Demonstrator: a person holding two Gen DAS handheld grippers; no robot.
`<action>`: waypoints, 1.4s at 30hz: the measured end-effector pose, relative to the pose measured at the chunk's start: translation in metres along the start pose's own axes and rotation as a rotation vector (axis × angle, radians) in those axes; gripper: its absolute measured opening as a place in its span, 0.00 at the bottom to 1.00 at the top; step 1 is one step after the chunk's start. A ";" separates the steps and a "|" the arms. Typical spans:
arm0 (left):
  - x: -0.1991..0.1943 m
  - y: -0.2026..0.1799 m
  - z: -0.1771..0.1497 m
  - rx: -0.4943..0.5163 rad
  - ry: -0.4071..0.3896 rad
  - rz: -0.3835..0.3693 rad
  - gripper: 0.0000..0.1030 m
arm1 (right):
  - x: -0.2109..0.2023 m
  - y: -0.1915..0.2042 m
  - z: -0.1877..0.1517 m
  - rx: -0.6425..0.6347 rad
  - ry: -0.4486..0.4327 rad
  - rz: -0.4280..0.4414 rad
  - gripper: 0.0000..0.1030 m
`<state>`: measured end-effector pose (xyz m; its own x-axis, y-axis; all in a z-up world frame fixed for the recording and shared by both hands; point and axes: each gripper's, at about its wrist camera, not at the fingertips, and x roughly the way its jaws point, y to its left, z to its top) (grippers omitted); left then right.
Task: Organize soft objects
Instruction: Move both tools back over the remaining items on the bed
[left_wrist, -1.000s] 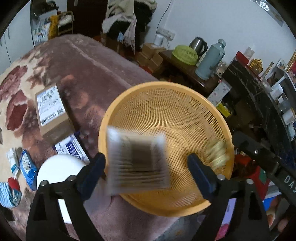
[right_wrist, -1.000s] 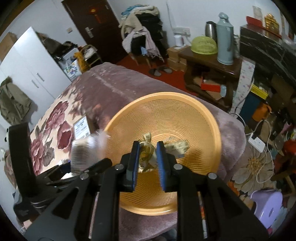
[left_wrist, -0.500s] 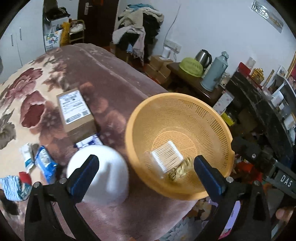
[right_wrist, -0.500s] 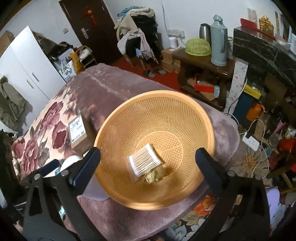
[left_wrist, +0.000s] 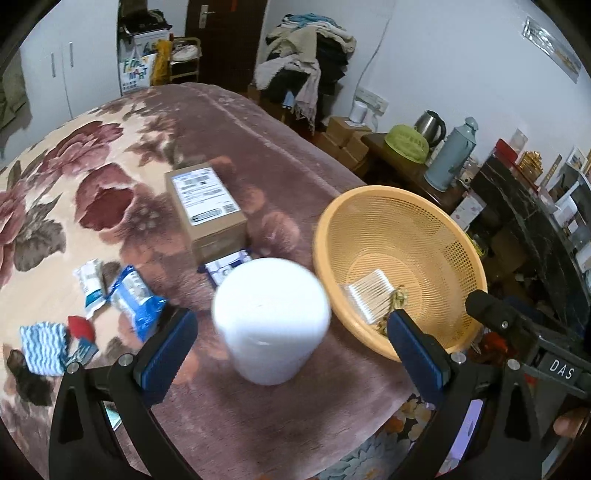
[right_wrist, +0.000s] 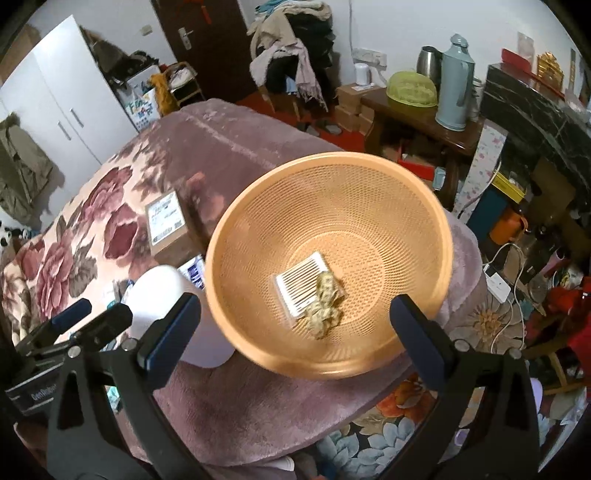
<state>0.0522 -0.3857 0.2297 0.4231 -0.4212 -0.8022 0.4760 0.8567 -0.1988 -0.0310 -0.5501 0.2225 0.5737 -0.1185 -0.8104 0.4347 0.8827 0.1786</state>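
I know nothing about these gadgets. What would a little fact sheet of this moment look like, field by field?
Surface: bed with a floral blanket
Container: orange mesh basket, near the bed's edge
In the basket: pack of cotton swabs with a yellowish crumpled cloth lying against it
Beside the basket: white cylinder, upright
Behind the cylinder: cardboard box with a shipping label
Loose on the blanket: blue packet, striped cloth
Left gripper: open, empty, cylinder between its fingers
Right gripper: open, empty, over the basket

1. White painted walls (left_wrist: 443, 55) across the top of the frame.
2. Dark brown wooden door (right_wrist: 207, 33) at upper centre.
3. Tall white wardrobe (right_wrist: 62, 96) at upper left.
4. Low dark wooden side table (right_wrist: 417, 114) at upper right.
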 end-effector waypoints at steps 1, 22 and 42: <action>-0.003 0.004 -0.001 -0.007 -0.003 0.004 1.00 | 0.000 0.003 -0.001 -0.007 0.002 0.001 1.00; -0.046 0.100 -0.032 -0.105 -0.045 0.088 1.00 | 0.000 0.088 -0.026 -0.154 0.027 0.046 1.00; -0.065 0.202 -0.070 -0.236 -0.044 0.159 1.00 | 0.011 0.182 -0.056 -0.302 0.060 0.101 1.00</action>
<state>0.0669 -0.1640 0.2025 0.5138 -0.2842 -0.8095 0.2104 0.9565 -0.2022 0.0159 -0.3651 0.2152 0.5578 -0.0042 -0.8300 0.1466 0.9848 0.0935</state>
